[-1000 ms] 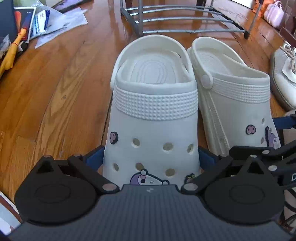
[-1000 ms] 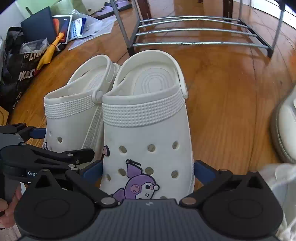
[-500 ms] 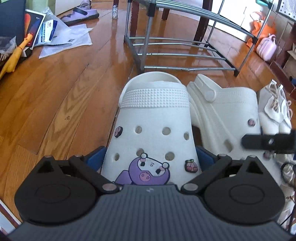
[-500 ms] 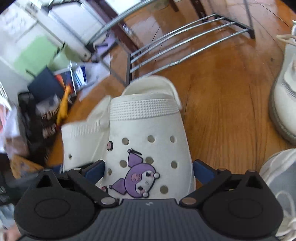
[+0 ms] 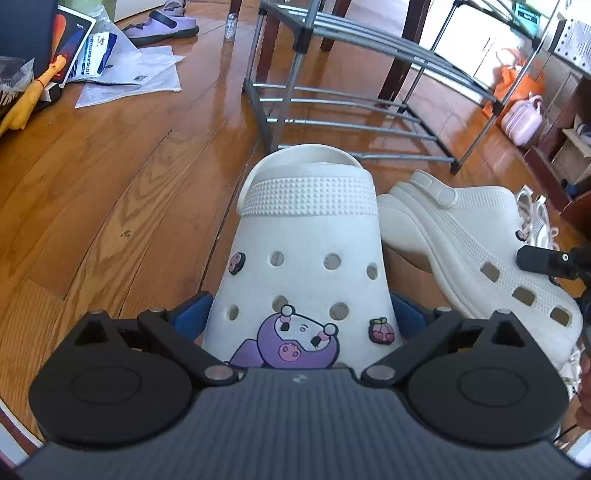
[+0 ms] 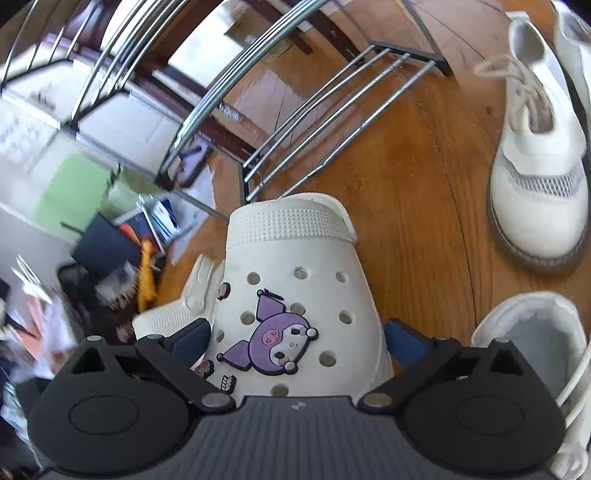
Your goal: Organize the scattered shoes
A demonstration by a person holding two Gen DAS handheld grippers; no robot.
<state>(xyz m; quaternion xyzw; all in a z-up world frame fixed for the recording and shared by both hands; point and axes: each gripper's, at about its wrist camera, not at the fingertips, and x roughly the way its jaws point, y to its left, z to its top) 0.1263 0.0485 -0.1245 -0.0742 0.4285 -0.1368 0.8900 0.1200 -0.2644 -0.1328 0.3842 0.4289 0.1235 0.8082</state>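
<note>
My left gripper [image 5: 301,314] is shut on the toe of a white clog [image 5: 306,243] with a purple cartoon charm, heel pointing away. Its mate [image 5: 476,243] hangs tilted just to the right in the left wrist view, held by the other gripper. In the right wrist view my right gripper [image 6: 295,339] is shut on that second white clog [image 6: 295,280], also with a purple charm, lifted above the floor. The left clog [image 6: 173,314] shows low at its left. A grey metal shoe rack [image 5: 354,92] stands ahead on the wooden floor; its bars [image 6: 325,110] also appear in the right wrist view.
White lace-up sneakers [image 6: 535,177] and another white shoe [image 6: 535,343] lie on the floor to the right. Papers [image 5: 125,74], a yellow rubber chicken [image 5: 26,99] and a purple sandal [image 5: 166,22] lie at left. A pink bag [image 5: 522,118] stands at far right.
Both clogs have been lifted off the floor and tipped heel-down. The right gripper has risen and rolled, so its view now tilts toward the rack's upper shelves.
</note>
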